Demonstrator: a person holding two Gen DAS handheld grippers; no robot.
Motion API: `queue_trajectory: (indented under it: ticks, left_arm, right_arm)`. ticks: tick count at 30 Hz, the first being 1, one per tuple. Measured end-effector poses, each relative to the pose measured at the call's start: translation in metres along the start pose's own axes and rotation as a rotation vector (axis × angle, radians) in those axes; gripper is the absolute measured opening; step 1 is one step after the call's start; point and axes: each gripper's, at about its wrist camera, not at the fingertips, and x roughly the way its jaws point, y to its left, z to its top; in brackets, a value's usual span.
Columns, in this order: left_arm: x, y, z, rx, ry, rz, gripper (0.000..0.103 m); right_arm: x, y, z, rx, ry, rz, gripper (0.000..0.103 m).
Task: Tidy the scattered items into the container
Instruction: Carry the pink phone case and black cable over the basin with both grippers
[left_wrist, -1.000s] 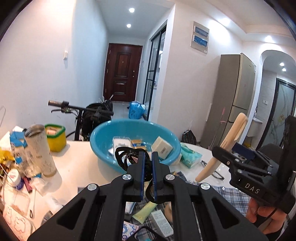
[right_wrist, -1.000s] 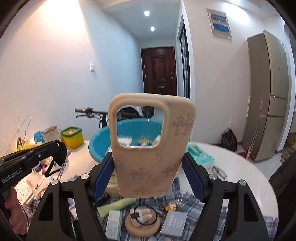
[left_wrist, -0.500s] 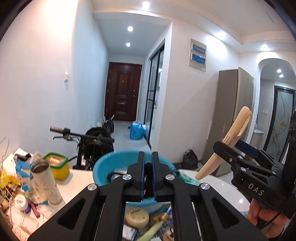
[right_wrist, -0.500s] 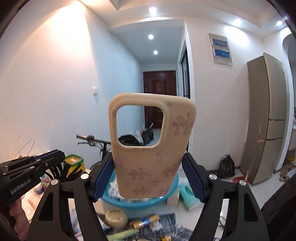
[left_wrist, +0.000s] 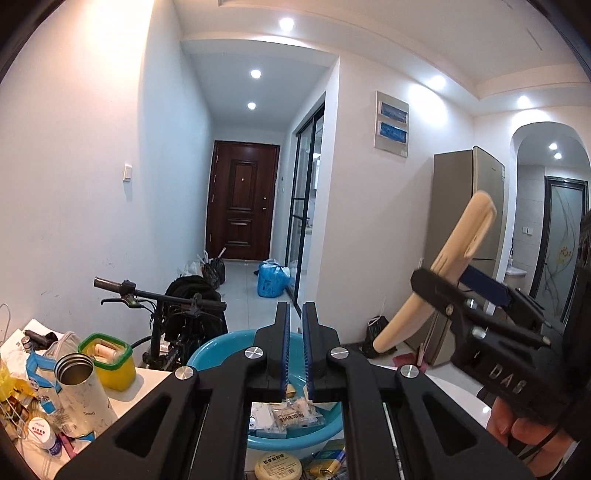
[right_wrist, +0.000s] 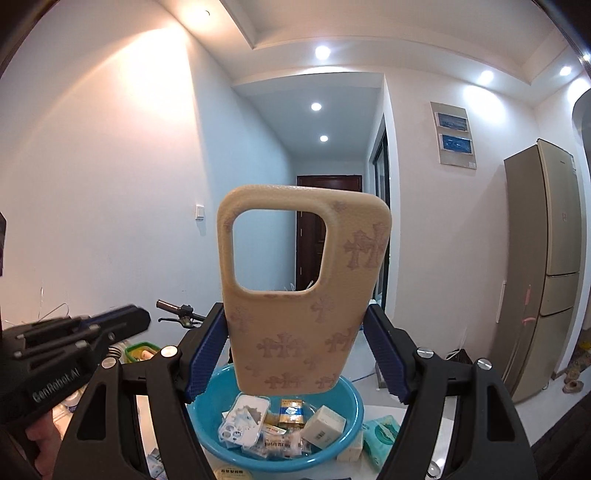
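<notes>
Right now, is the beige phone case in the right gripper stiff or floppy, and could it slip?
The phone case likely flexes: it looks bowed in the left wrist view. Probably light, being an empty shell. The right gripper pinches only its lower edges, so it might slip.

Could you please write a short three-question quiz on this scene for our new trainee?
1. True or false: the right claw grips a beige phone case.
2. What colour is the basin below that case?
3. The left claw is: A) holding a cable, B) nearly shut with nothing between its fingers, C) wide open.

Key: 1 true; 2 blue; 3 B.
</notes>
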Motion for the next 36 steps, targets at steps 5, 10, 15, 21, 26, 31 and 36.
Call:
queue_trajectory:
  ticks: [5, 10, 15, 21, 26, 31, 36]
  left_arm:
    - [0.019, 0.006, -0.015, 0.0, 0.045, 0.008, 0.008]
    - [0.045, 0.014, -0.025, -0.002, 0.093, 0.031, 0.008]
    - [0.09, 0.032, -0.043, -0.033, 0.18, 0.042, 0.008]
    - [0.142, 0.047, -0.073, -0.061, 0.296, 0.041, 0.008]
    - [0.176, 0.053, -0.099, -0.069, 0.384, 0.052, 0.008]
    - [0.198, 0.06, -0.119, -0.09, 0.455, 0.056, 0.008]
    - [0.214, 0.066, -0.136, -0.102, 0.513, 0.087, 0.008]
  right_arm:
    - [0.013, -0.004, -0.01, 0.036, 0.01, 0.009, 0.073]
    - [0.033, -0.004, -0.03, 0.043, 0.083, 0.001, 0.073]
    - [0.067, -0.003, -0.047, 0.047, 0.168, 0.015, 0.073]
    - [0.111, -0.005, -0.076, 0.078, 0.315, 0.04, 0.073]
    - [0.144, -0.009, -0.102, 0.083, 0.421, 0.036, 0.073]
    - [0.166, -0.011, -0.126, 0.088, 0.51, 0.046, 0.073]
    - [0.185, -0.017, -0.146, 0.092, 0.576, 0.05, 0.073]
